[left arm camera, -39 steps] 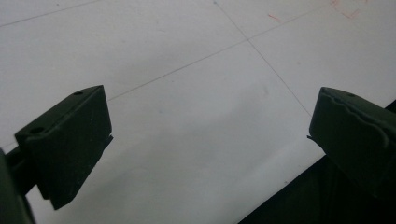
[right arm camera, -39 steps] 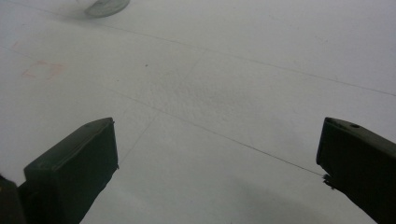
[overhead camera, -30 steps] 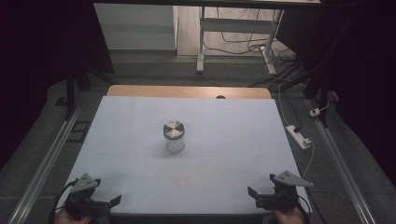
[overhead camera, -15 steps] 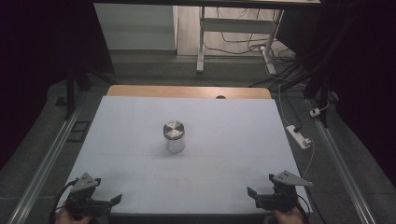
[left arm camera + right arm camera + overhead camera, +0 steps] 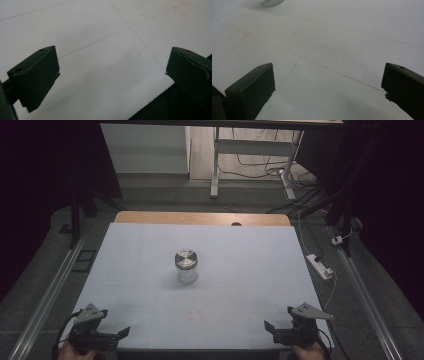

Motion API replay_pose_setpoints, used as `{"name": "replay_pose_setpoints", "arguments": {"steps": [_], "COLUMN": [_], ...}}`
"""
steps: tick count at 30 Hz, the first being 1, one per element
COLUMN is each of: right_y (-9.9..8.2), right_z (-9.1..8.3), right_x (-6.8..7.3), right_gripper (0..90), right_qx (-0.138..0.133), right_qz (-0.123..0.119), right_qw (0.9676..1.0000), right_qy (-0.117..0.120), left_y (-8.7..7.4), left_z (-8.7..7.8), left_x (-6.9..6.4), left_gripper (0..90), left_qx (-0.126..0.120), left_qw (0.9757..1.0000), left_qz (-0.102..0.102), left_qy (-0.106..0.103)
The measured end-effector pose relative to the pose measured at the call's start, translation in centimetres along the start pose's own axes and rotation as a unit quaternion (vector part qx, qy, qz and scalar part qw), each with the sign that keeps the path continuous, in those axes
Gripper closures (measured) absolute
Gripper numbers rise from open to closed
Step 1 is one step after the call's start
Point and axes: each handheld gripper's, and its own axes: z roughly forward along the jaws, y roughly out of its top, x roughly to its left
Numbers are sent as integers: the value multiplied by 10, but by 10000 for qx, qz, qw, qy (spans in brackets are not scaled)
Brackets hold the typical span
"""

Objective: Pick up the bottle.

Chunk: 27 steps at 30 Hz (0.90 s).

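Observation:
A small clear glass jar [image 5: 186, 266] with a shiny metal lid stands upright near the middle of the white table [image 5: 250, 270]. My left gripper [image 5: 116, 334] rests at the table's near left corner, far from the jar. In the left gripper view its black jaws stand wide apart, so the left gripper [image 5: 112, 77] is open over bare tabletop. At the near right corner sits my right gripper [image 5: 271, 329], also open. The right gripper [image 5: 328, 90] has nothing between its jaws, and the jar's base [image 5: 272, 2] shows at the top edge of that view.
A faint red square mark [image 5: 239, 35] lies on the table between the grippers and the jar. A wooden strip [image 5: 200, 218] borders the far edge. A white power strip [image 5: 320, 266] and cables lie on the floor at the right. Desk legs [image 5: 215, 165] stand beyond.

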Motion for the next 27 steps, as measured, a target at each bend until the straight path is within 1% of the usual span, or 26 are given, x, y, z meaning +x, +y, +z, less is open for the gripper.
{"name": "replay_pose_setpoints", "arguments": {"steps": [4, 6, 11, 14, 20, 24, 27], "right_y": [0, 0, 0, 0, 0, 1, 1], "right_z": [0, 1, 1, 1, 1, 1, 1], "right_x": [1, 1, 1, 1, 1, 1, 1], "right_gripper": [0, 0, 0, 0, 0, 0, 0], "right_qx": [16, 18, 35, 33, 28, 34, 33], "right_qz": [-9, -11, -17, 1, 13, -24, -16], "right_qw": [10000, 10000, 10000, 10000, 10000, 10000, 10000], "right_qy": [-13, -13, -31, -42, -43, -32, -29], "left_y": [2, 4, 8, 11, 20, 28, 33], "left_z": [-1, -1, 2, 4, 11, 17, 23], "left_x": [0, 1, 1, 2, 3, 4, 4], "left_gripper": [0, 0, 0, 0, 0, 0, 0], "left_qx": [-84, -109, -174, -212, -313, -371, -400], "left_qw": [9999, 9999, 9997, 9995, 9986, 9970, 9959], "left_qz": [71, 78, 133, 207, 349, 508, 594], "left_qy": [-12, -56, -95, -117, -257, -455, -558]}}
